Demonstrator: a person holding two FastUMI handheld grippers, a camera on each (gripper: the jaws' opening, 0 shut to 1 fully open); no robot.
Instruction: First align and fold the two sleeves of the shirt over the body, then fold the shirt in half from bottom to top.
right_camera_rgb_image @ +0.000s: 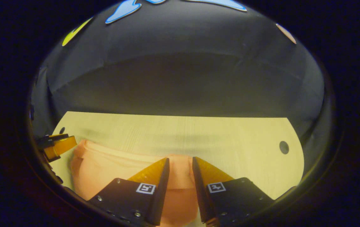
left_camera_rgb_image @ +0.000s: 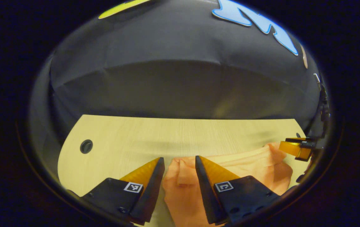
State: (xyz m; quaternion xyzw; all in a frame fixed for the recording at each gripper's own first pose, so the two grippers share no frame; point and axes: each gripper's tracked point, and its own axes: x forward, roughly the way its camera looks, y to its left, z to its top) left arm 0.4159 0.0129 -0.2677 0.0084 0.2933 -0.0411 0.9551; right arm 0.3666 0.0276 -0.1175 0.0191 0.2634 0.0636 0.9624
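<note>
An orange shirt [left_camera_rgb_image: 249, 164] lies bunched in a wide band along the near part of the pale wooden table [left_camera_rgb_image: 167, 132]. My left gripper [left_camera_rgb_image: 179, 159] is over the shirt's left end, its fingers slightly apart, with a small fold of cloth showing in the gap. In the right gripper view, the shirt [right_camera_rgb_image: 110, 167] stretches off to the left. My right gripper [right_camera_rgb_image: 180, 159] is over its right end, open by a narrow gap with cloth showing below. Each view catches the other gripper at the shirt's far end: the right gripper [left_camera_rgb_image: 296, 148] and the left gripper [right_camera_rgb_image: 56, 146].
The table [right_camera_rgb_image: 198, 135] runs bare beyond the shirt to its far edge, where the black cloth wall rises. One round cable hole [left_camera_rgb_image: 86, 146] sits near the left corner, and another hole [right_camera_rgb_image: 283, 147] near the right corner.
</note>
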